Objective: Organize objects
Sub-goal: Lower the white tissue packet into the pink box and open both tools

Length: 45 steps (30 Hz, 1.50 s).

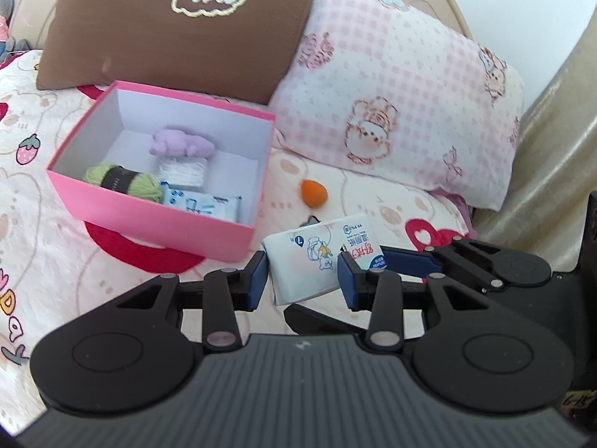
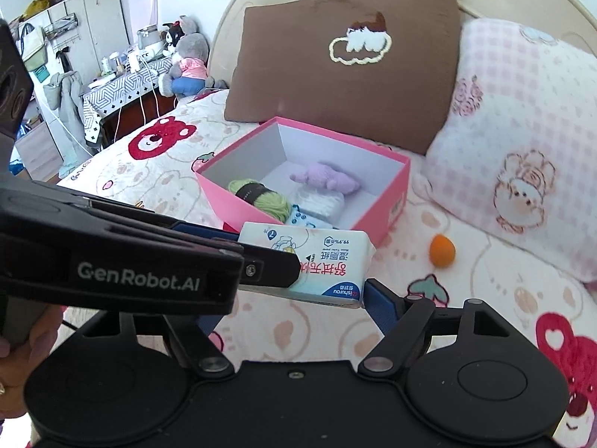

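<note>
Ahead of the black left gripper (image 1: 303, 280) with blue pads: a white wipes pack (image 1: 321, 257) printed red and blue, a pink box (image 1: 156, 220) lined white, green yarn (image 1: 123, 181), an orange ball (image 1: 314, 193), a brown pillow (image 1: 168, 33).

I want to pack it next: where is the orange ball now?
The orange ball lies on the bedspread, right of the pink box, below the pink pillow.

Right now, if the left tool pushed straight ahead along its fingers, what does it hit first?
Probably the pink box: its near corner and right wall sit just beyond the wipes pack that the left tool grips. Depth is unclear; it could instead slip past onto the bedspread.
</note>
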Tool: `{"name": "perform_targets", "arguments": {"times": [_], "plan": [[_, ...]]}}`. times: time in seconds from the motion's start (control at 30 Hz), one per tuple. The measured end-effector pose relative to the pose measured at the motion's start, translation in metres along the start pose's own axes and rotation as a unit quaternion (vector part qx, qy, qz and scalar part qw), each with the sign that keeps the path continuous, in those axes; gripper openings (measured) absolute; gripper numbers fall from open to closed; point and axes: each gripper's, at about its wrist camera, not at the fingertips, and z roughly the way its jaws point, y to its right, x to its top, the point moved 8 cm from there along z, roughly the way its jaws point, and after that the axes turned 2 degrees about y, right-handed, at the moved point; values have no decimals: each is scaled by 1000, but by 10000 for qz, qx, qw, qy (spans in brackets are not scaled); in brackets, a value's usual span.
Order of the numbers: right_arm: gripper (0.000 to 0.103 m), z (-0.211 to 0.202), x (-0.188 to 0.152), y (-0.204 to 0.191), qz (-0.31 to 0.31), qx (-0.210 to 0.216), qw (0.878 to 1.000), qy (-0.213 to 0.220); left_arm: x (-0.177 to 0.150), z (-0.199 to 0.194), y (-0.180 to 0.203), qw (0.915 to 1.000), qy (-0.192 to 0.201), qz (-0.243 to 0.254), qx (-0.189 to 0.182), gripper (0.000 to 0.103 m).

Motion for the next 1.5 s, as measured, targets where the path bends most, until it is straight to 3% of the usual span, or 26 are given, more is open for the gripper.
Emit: {"name": "perform_targets", "arguments": {"times": [0.3, 0.5, 0.83, 1.07, 1.5], "plan": [[75, 13, 23, -5, 23, 0, 10000, 56, 23, 9, -27, 9993, 225, -293, -67, 38], [64, 32, 34, 1, -21, 15, 10000, -4, 39, 21, -43, 9992, 253, -301, 57, 38], [64, 86, 49, 12, -273, -286, 9989, -254, 66, 74, -68, 9994, 168, -200, 247, 38], [64, 122, 55, 18, -64, 277, 9984, -483, 77, 109, -99, 9976, 153, -439, 512, 38], [64, 175, 48, 28, 211, 379, 9957, -821, 71, 152, -130, 9948, -110, -681, 753, 38]]}}
